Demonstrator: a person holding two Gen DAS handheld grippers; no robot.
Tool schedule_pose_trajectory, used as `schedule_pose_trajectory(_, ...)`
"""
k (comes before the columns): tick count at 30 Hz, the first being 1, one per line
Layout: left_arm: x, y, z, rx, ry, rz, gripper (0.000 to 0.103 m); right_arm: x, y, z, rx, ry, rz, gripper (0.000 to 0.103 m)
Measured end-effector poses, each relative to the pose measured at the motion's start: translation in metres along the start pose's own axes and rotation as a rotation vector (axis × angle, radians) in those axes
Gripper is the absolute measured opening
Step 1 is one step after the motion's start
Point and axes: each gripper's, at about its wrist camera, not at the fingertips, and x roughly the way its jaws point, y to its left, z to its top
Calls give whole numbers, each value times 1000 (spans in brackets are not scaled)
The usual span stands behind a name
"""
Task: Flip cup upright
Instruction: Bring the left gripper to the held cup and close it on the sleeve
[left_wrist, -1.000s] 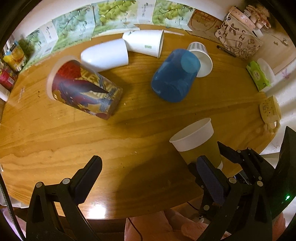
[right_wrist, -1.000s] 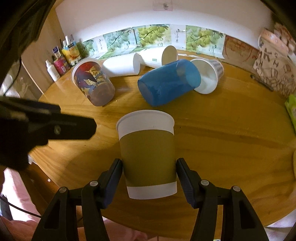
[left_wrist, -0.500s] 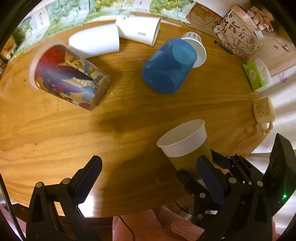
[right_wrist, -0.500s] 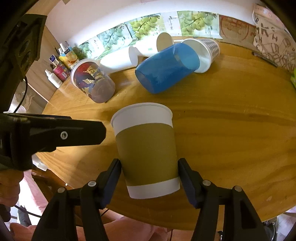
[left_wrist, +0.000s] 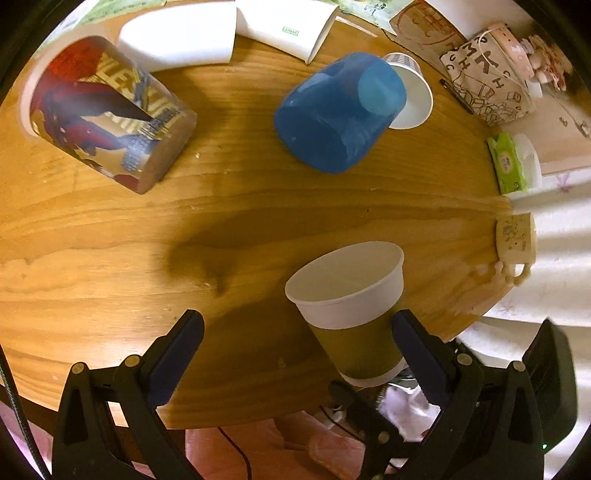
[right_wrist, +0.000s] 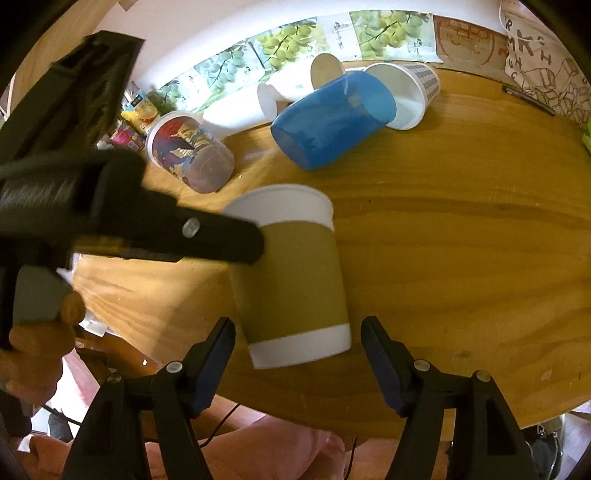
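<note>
A paper cup with a brown sleeve and white rim (left_wrist: 351, 306) stands upright near the table's front edge; it also shows in the right wrist view (right_wrist: 291, 280). My right gripper (right_wrist: 297, 354) is open, its fingers on either side of the cup's base with gaps showing. My left gripper (left_wrist: 295, 350) is open, the cup close to its right finger (left_wrist: 417, 350). The left gripper's finger crosses in front of the cup in the right wrist view.
Lying on their sides on the wooden table (left_wrist: 110, 240): a blue cup (left_wrist: 332, 114), a comic-print cup (left_wrist: 107, 110), two white cups (left_wrist: 181, 37), a patterned cup (left_wrist: 410, 99). A patterned bag (left_wrist: 487, 85), tissue pack (left_wrist: 508, 162) and small mug (left_wrist: 515, 236) sit at the right.
The right gripper's jaws have opened away from the brown-sleeved cup. The left gripper has moved closer to the cup, which now sits between its fingers' span.
</note>
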Motion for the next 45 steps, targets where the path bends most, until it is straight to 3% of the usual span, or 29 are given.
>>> schedule_pose_trajectory(12,14,0,10,-67,45,-81,102,-10,1,-13,-7,22,16,72)
schedule_pose_trajectory(23,25,-8,14,-129,97,-150,92,-12,-2,-12,22,21,2,72)
schedule_pose_trajectory(29,33,-6,12,-157,138,-145,76,-15,-5,-17,36,17,0,72)
schedule_pose_trajectory(31,32,-5,12,-167,134,-153,71,-14,-7,-18,38,17,-1,72)
schedule_pose_trajectory(45,19,-3,9,-131,42,-135,68,-18,-6,-19,20,15,-2,72)
